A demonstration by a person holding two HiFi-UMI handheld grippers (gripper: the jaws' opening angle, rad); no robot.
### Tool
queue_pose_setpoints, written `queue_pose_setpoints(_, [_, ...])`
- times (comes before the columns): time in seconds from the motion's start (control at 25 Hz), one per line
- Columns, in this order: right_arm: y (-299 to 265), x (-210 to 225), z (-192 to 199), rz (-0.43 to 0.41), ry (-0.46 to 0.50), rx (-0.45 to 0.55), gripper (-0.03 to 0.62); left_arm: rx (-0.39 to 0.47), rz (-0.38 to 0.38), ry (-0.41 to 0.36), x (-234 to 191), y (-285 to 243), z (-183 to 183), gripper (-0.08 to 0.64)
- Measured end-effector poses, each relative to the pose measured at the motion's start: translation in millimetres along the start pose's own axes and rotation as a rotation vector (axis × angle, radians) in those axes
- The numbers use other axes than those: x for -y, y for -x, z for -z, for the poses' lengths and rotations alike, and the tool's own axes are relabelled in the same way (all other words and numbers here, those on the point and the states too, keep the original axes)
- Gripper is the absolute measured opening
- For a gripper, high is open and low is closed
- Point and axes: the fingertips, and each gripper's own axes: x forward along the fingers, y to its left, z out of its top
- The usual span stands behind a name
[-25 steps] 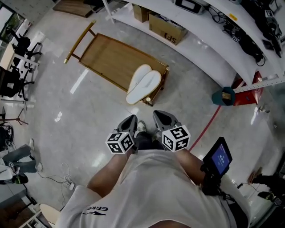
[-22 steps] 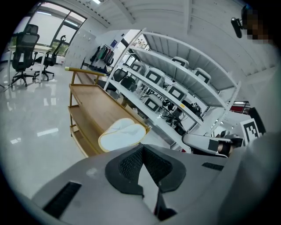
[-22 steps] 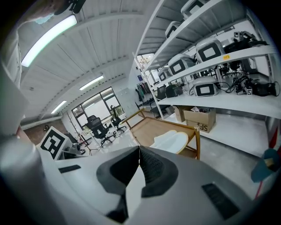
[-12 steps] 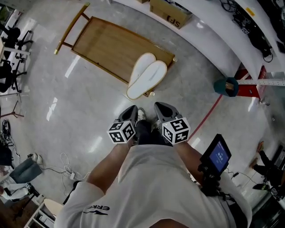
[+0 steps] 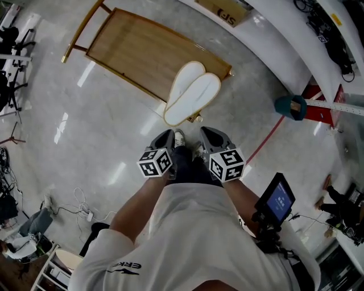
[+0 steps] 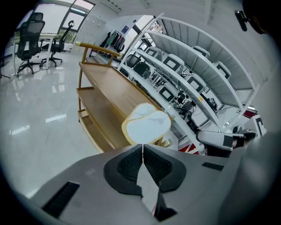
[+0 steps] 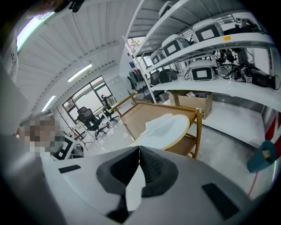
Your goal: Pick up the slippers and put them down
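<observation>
Left gripper (image 5: 166,138), right gripper (image 5: 208,135) now nearer slippers (image 5: 192,94) on cart (image 5: 136,54) (jaws together, nothing between).

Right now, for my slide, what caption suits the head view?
Left gripper and right gripper, both shut and empty, point toward white slippers lying at the end of a wooden cart.

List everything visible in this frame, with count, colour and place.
slippers: 2, white, side by side on the cart's near end
cart: 1, wooden, on the floor ahead
box: 1, brown, under the shelves
shelves: several, white, along the right
chairs: 2, black, far left
teal object: 1, teal, floor at right
screen: 1, blue, at the person's right hip
left tool: 1, grey, shut, empty
right tool: 1, grey, shut, empty
</observation>
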Motion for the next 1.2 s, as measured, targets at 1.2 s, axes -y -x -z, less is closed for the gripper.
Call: queue_pose_setpoints(1.2, [-21,16,20,0.081,-0.003,-0.106,0.006,0.046,0.264,0.233,-24,-66,-24,0.218])
